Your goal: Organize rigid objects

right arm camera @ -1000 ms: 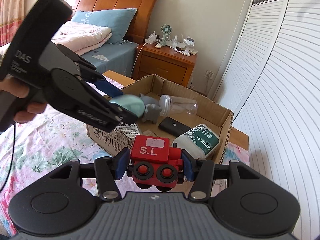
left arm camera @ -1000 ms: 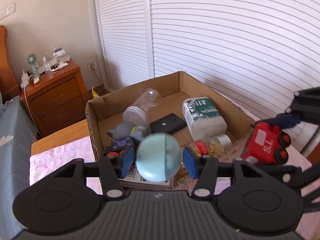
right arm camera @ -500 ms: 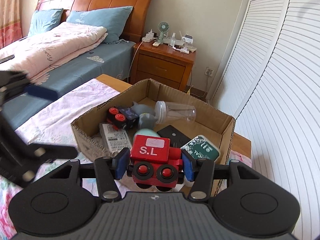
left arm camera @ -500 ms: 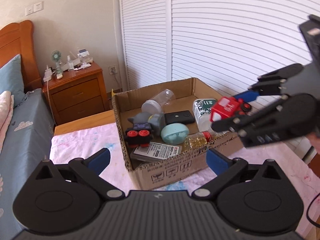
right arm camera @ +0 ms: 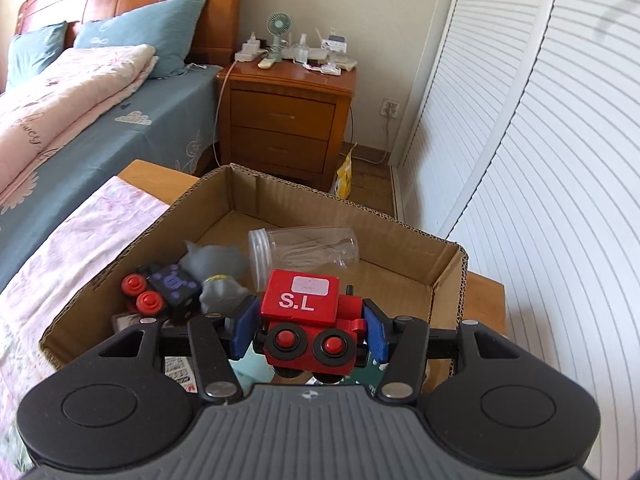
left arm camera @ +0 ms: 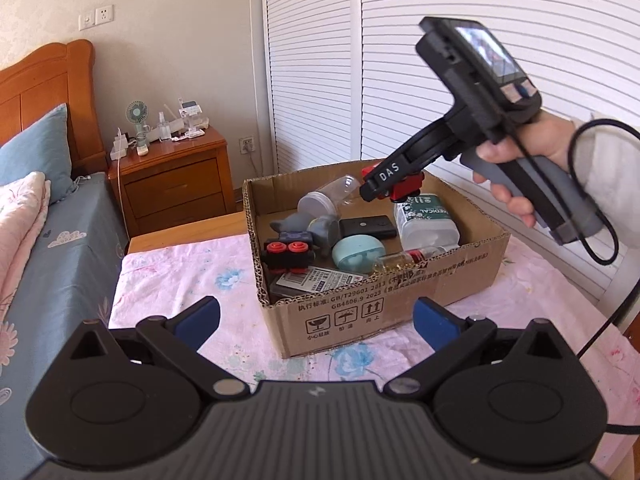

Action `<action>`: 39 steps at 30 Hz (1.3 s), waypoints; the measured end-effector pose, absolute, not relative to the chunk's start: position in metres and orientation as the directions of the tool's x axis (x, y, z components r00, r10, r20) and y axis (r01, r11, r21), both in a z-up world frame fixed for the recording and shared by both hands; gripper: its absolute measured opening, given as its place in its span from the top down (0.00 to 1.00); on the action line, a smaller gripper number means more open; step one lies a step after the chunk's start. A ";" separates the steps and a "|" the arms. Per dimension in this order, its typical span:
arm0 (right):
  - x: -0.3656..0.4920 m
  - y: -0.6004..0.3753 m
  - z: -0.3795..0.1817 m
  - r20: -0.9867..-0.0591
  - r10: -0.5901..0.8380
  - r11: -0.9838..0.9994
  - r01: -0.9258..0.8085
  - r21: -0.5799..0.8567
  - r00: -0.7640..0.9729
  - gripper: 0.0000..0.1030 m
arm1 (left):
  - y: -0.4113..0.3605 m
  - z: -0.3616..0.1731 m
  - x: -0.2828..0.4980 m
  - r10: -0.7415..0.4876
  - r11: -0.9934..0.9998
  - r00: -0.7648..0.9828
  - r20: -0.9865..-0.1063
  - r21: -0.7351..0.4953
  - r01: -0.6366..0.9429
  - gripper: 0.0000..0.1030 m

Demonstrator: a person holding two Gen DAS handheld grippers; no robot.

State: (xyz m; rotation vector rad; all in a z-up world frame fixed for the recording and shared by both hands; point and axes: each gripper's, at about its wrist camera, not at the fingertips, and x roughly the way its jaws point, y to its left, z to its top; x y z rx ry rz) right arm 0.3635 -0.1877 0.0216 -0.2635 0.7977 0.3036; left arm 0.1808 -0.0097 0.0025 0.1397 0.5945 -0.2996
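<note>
left gripper (left arm camera: 316, 320) jaws spread wide with nothing between them, blue pads (left arm camera: 200, 316) well apart, pointing downward at a slant; jaws have just been opening. right gripper (right arm camera: 308, 330) pinched tight on something held between its blue pads, tilted steeply down. person's right hand (left arm camera: 520, 168) wraps the gripper's grey handle, pale sleeve at the wrist, cable looping below.

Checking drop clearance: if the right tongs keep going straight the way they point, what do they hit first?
Probably the clear plastic jar lying in the cardboard box, just beyond the held red toy train; depth is uncertain.
</note>
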 end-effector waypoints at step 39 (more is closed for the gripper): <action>0.177 -0.219 0.042 -0.713 -0.028 0.999 0.009 -0.031 0.701 0.00 | -0.030 0.027 0.183 -0.054 0.988 0.750 -0.659 0.074 0.136 0.01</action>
